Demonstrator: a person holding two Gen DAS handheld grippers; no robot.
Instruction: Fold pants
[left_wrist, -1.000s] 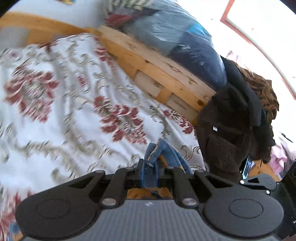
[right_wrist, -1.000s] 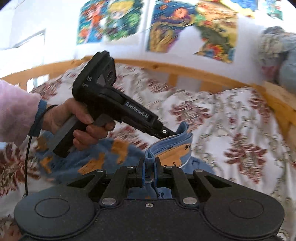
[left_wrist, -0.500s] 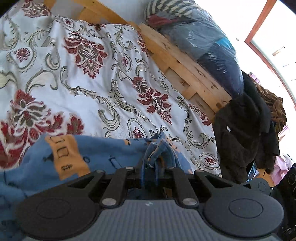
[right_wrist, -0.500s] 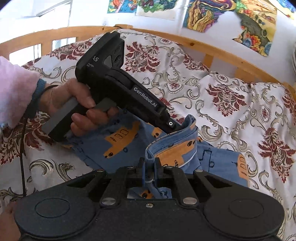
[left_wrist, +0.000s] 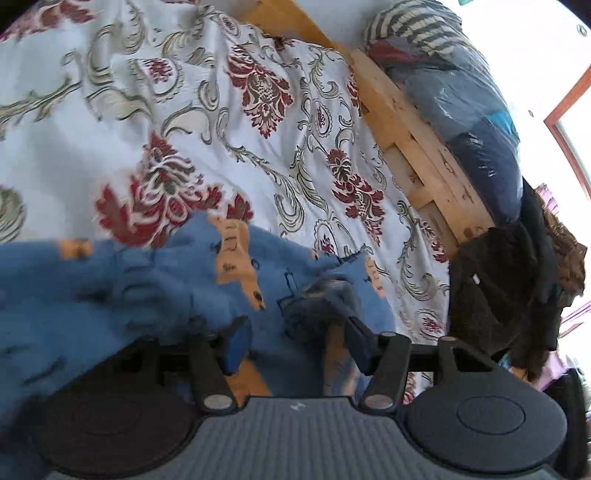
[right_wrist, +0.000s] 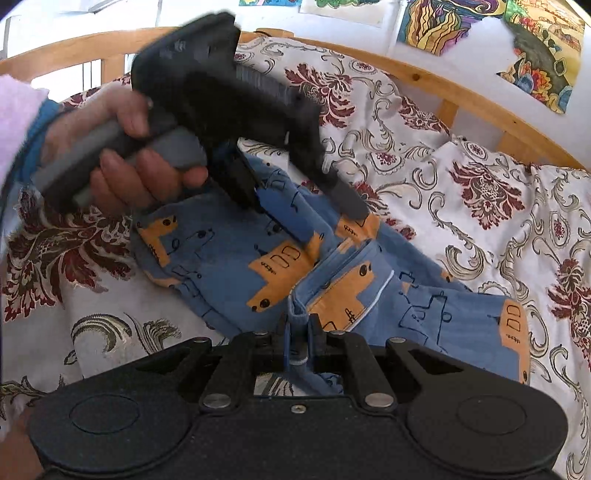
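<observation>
The blue pants (right_wrist: 229, 258) with orange vehicle prints lie folded over on the floral bedspread (right_wrist: 461, 206). My right gripper (right_wrist: 299, 332) is shut on a doubled edge of the pants close to the bed. A hand holds my left gripper (right_wrist: 328, 225) just above the far side of the pants. In the left wrist view, the left gripper (left_wrist: 297, 332) has its jaws opening. The pants (left_wrist: 147, 288) fabric lies loose between and under the fingers, with neither pad pressing on it.
A wooden bed frame (left_wrist: 417, 155) runs along the bedspread's edge, with bagged bedding (left_wrist: 472, 92) behind it. A heap of dark clothes (left_wrist: 506, 295) sits at the right. A wooden rail (right_wrist: 436, 85) and drawings on the wall (right_wrist: 543, 48) are beyond the bed.
Both grippers have come down toward the bed with the pants. The left jaws, shut on a blue fold before, have parted and let it drop. The right still grips its edge.
</observation>
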